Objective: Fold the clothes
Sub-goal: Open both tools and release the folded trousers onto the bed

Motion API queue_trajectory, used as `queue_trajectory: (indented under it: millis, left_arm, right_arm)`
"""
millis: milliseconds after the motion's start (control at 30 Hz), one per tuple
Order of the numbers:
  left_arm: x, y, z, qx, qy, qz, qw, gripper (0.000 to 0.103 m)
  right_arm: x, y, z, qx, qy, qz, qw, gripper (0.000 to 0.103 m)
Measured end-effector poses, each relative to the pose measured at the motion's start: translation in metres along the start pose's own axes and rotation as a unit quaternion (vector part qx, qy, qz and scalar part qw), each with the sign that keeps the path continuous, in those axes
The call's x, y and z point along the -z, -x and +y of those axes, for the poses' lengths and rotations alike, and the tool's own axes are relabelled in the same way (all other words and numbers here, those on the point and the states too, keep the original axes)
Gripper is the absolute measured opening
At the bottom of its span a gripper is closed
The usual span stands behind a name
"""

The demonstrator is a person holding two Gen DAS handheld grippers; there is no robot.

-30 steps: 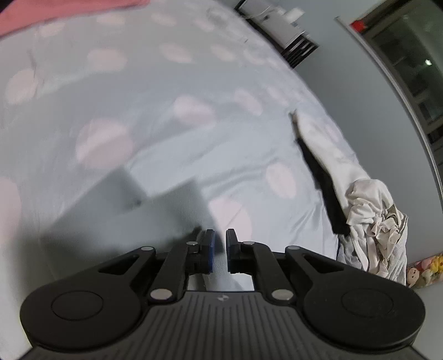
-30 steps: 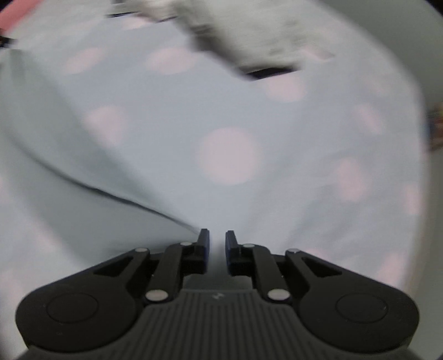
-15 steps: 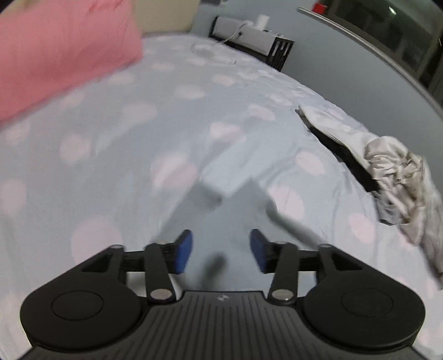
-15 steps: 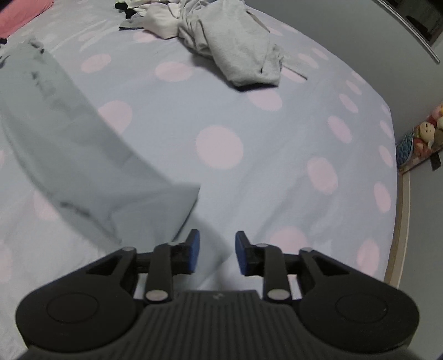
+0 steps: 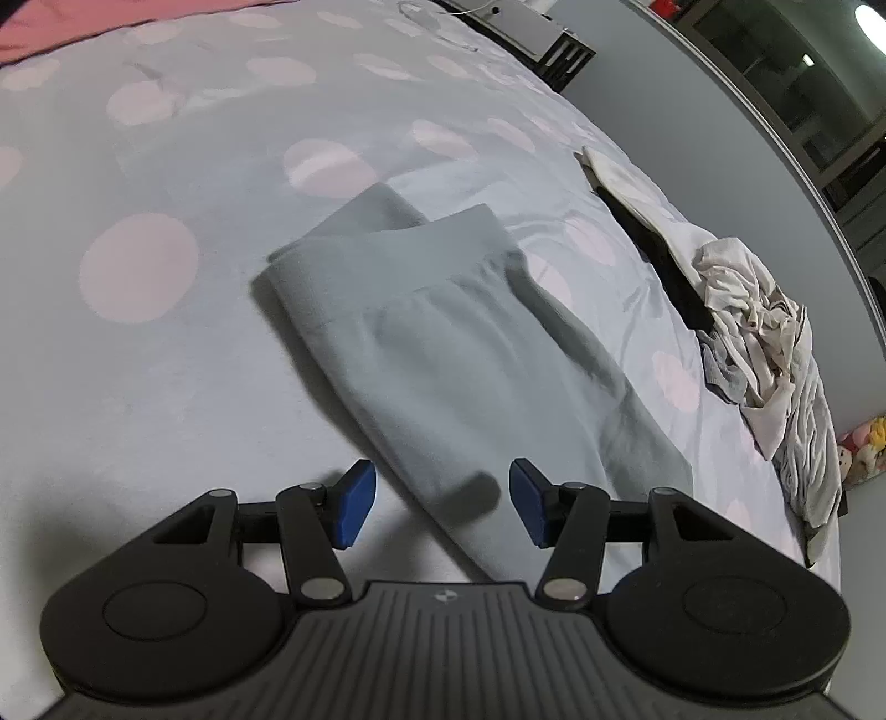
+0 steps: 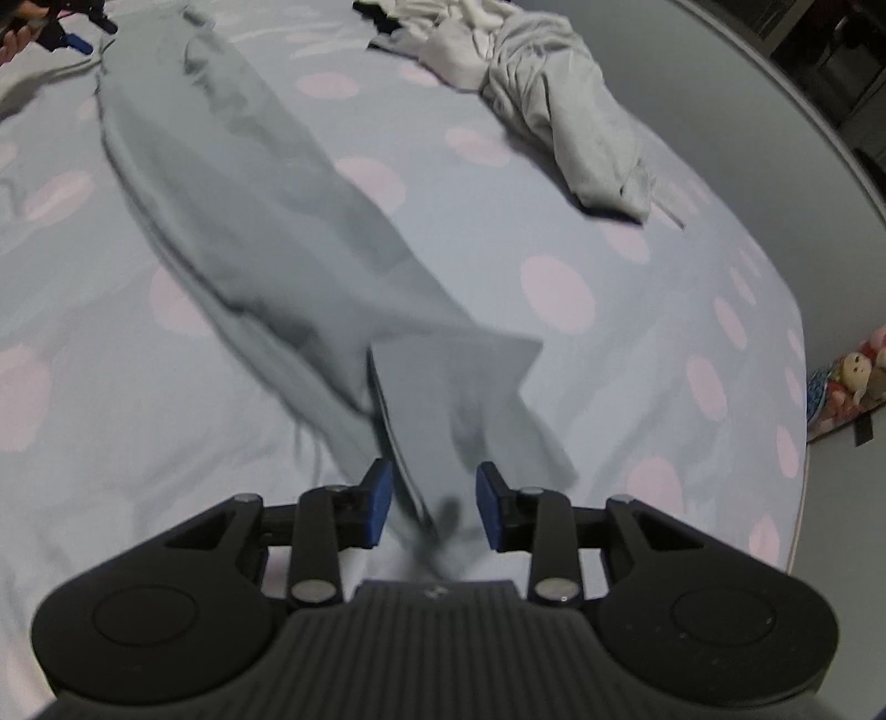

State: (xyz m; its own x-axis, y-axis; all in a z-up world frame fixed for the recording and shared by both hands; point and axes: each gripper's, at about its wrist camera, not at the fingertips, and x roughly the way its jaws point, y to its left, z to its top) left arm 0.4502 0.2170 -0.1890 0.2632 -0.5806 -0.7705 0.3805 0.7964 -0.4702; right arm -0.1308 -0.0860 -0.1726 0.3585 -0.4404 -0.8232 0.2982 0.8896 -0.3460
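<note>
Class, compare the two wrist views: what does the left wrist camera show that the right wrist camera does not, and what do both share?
Left only: the pants' waistband end, a red blanket, a dark cabinet.
Right only: the pants' leg hem, the other gripper far off.
Both: grey pants, spotted bedsheet, a crumpled clothes pile, soft toys, and open jaws on each gripper.

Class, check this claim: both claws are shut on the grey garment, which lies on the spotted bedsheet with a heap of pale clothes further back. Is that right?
One thing is wrong: both claws are open. The left wrist view shows the left claw spread apart over the grey garment; the right wrist view shows the right claw open too. The spotted bedsheet and heap of pale clothes are right.
</note>
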Motion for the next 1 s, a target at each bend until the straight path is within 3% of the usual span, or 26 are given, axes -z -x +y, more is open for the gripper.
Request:
queue_trajectory:
  millis: [133, 167, 200, 300, 367, 500, 600, 633, 667, 700, 800, 867, 933, 1000]
  left_arm:
    - [0.001, -0.008, -0.004, -0.007, -0.004, 0.007, 0.9999, 0.051]
    - [0.000, -0.010, -0.005, -0.011, -0.007, 0.008, 0.9999, 0.051]
    - [-0.001, -0.011, -0.006, -0.017, -0.012, 0.007, 0.9998, 0.051]
    - [-0.003, -0.008, -0.003, -0.017, -0.017, 0.003, 0.9997, 0.051]
    - [-0.004, -0.007, 0.000, -0.019, -0.016, 0.000, 0.9997, 0.051]
    - [-0.007, -0.002, 0.005, -0.016, -0.006, -0.015, 0.9997, 0.051]
    - [-0.010, 0.003, 0.001, -0.010, -0.015, -0.027, 0.9995, 0.051]
    - [-0.011, 0.004, -0.002, -0.012, -0.024, -0.030, 0.9992, 0.051]
    - [-0.011, 0.006, -0.006, -0.015, -0.035, -0.034, 0.9987, 0.051]
    - [-0.011, 0.007, -0.009, -0.017, -0.045, -0.036, 0.9982, 0.051]
    - [-0.003, 0.011, -0.030, -0.015, -0.087, -0.042, 0.9952, 0.049]
    - [0.011, 0.013, -0.054, -0.002, -0.133, -0.040, 0.9903, 0.048]
    - [0.038, 0.012, -0.087, 0.022, -0.197, -0.029, 0.9797, 0.048]
    - [0.075, 0.011, -0.123, 0.055, -0.275, -0.018, 0.9598, 0.048]
  right_arm:
    - [-0.017, -0.033, 0.011, 0.008, -0.004, 0.051, 0.999, 0.034]
    - [-0.018, -0.039, 0.008, 0.007, -0.023, 0.067, 0.997, 0.009]
    - [-0.019, -0.042, 0.003, 0.002, -0.046, 0.079, 0.996, 0.001]
    - [-0.019, -0.027, -0.032, -0.036, -0.143, 0.069, 0.987, 0.000]
    - [-0.019, -0.010, -0.063, -0.060, -0.212, 0.048, 0.974, 0.000]
    - [-0.018, 0.027, -0.118, -0.112, -0.339, -0.005, 0.934, 0.000]
    - [-0.009, 0.045, -0.153, -0.188, -0.442, -0.038, 0.876, 0.000]
    - [-0.004, 0.047, -0.161, -0.198, -0.467, -0.039, 0.861, 0.000]
    - [0.000, 0.047, -0.167, -0.185, -0.481, -0.031, 0.856, 0.000]
    - [0.005, 0.046, -0.171, -0.168, -0.492, -0.018, 0.854, 0.000]
    - [0.024, 0.017, -0.169, -0.081, -0.481, 0.072, 0.870, 0.000]
    - [0.037, -0.009, -0.164, -0.048, -0.472, 0.123, 0.872, 0.003]
    - [0.047, -0.025, -0.157, -0.033, -0.461, 0.155, 0.873, 0.008]
    - [0.048, -0.023, -0.149, 0.000, -0.432, 0.143, 0.890, 0.008]
